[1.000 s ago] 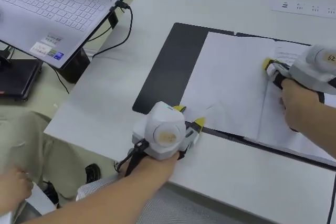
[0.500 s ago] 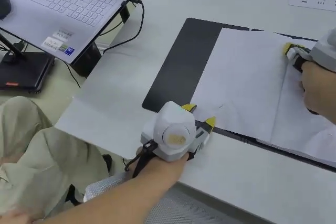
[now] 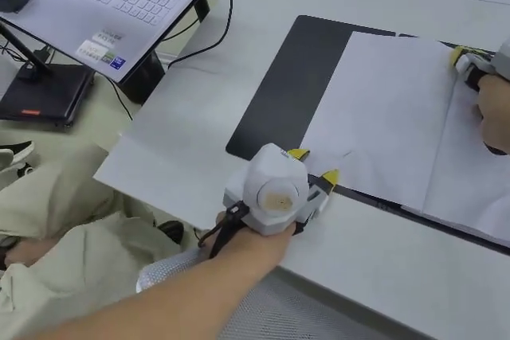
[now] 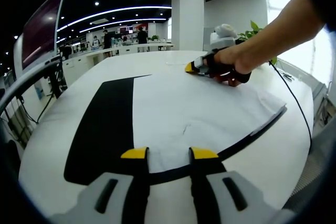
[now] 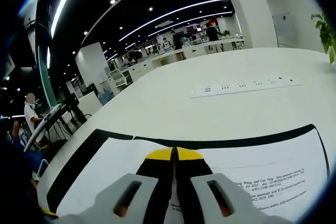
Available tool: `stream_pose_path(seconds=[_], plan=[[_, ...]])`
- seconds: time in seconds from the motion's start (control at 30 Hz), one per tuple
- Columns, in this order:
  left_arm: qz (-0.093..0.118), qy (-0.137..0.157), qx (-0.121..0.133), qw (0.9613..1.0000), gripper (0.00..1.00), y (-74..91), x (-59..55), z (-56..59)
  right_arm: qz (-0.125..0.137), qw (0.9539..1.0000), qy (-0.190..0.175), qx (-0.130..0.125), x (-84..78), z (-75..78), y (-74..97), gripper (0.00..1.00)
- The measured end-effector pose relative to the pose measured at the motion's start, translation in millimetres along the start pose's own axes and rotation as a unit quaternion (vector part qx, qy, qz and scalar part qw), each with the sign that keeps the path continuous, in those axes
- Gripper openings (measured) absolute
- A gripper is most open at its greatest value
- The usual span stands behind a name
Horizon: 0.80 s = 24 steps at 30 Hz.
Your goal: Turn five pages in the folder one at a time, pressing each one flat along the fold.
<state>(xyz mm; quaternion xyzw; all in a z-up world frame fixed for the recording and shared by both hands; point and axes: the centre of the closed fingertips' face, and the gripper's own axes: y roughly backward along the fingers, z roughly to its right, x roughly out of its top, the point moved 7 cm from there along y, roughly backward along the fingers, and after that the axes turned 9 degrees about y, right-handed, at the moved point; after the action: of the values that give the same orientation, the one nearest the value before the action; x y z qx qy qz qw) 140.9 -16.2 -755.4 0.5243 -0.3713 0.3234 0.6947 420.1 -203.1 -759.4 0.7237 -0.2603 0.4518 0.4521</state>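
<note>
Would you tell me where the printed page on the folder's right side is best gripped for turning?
Pinch the printed page at its free outer edge, near a corner, coming from the side away from the fold. It lies flat and is held along the fold, so likely only that edge lifts. The right gripper, now shut, must open first.
</note>
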Motion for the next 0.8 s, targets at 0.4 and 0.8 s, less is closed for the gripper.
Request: stream_pose_path(seconds=[0.4,0.8], plan=[[0.0,0.0,0.0,1.0,0.29,0.0,-0.4,0.1,-0.003,0.9999,0.002,0.012,-6.3,-9.1,16.2,0.0],[0.0,-0.001,0.0,1.0,0.29,0.5,-0.4,-0.9,-0.008,0.9995,-0.005,0.029,-14.2,-13.8,27.2,0.0]])
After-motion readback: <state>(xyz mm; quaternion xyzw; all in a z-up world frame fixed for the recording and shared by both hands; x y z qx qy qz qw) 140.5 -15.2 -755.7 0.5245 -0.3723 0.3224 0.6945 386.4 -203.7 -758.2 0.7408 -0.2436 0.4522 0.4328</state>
